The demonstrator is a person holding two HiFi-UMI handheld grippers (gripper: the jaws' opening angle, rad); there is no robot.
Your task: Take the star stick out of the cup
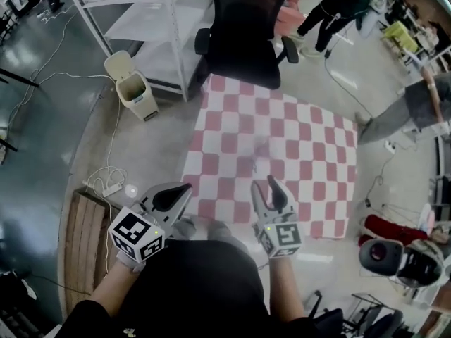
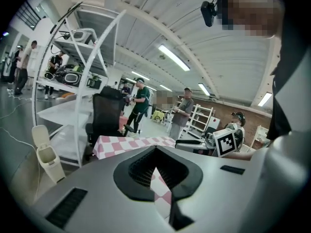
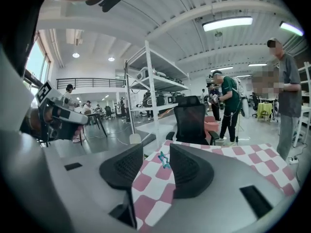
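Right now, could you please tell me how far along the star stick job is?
Done, apparently: the star stick lies on the checkered cloth, with no cup in view. In hand: nothing; the right gripper has its fingers apart, the left gripper is shut and empty. Left: seemingly nothing.

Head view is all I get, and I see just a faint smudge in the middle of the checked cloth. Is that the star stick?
Observer: Most likely. The right gripper view shows a small blue-green star stick lying loose on the checked cloth.
Operator: Is it being held?
Observer: No. The right gripper has its jaws apart and bare; the star lies beyond the tips, lined up with the gap.
Operator: And the other gripper?
Observer: In its own view the left gripper has its jaw tips together, with nothing held.
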